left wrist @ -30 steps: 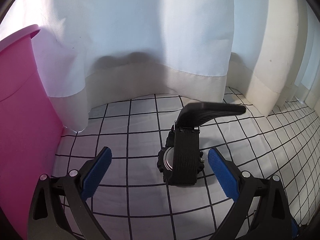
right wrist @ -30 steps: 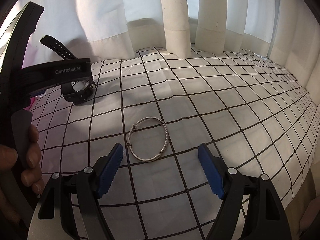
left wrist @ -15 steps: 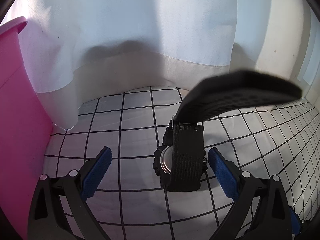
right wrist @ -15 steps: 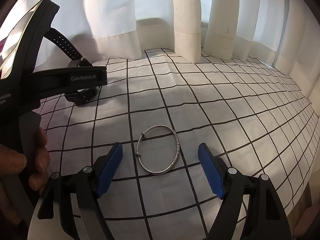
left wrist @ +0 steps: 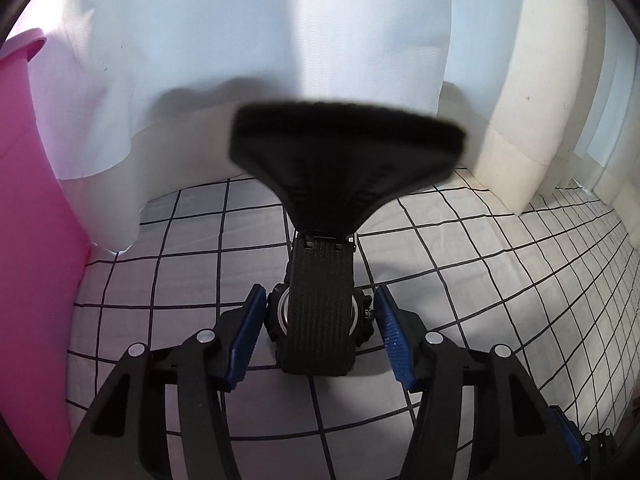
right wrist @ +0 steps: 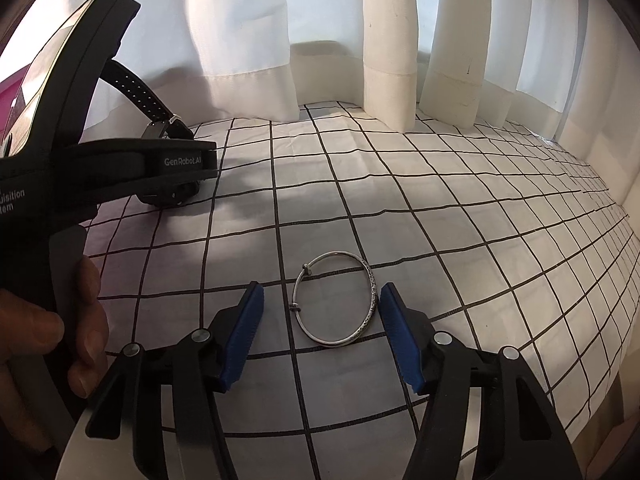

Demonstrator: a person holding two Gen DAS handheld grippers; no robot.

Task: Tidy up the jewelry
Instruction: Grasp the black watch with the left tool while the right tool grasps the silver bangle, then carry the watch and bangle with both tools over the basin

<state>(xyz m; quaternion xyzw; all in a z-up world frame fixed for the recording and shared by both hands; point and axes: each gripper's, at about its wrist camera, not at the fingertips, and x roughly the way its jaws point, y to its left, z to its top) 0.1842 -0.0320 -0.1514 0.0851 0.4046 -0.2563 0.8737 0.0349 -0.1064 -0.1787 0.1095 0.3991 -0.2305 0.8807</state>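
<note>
Closing in on two pieces at once, the person is at the pick-up step of tidying the jewelry. Low in the left wrist view, the left tool has just been narrowing its jaws around the chunky black wristwatch with a woven strap; the blue pads sit just beside the case on either side, apparently touching it or nearly so, though firm pressure cannot be confirmed. The watch stands on the white cloth with a black grid, its free strap end rising blurred through the frame's centre. Low in the right wrist view, the right tool has likewise been narrowing its jaws around the thin silver bangle bracelet, which lies flat between the pads: the right pad is just beside the ring, the left still apart. At far left a pink plastic bin stands against the white curtain, probably the destination. Next, both tools likely need to finish closing, the bangle calling for a low, careful pinch so the thin ring does not slip flat from the pads.
</note>
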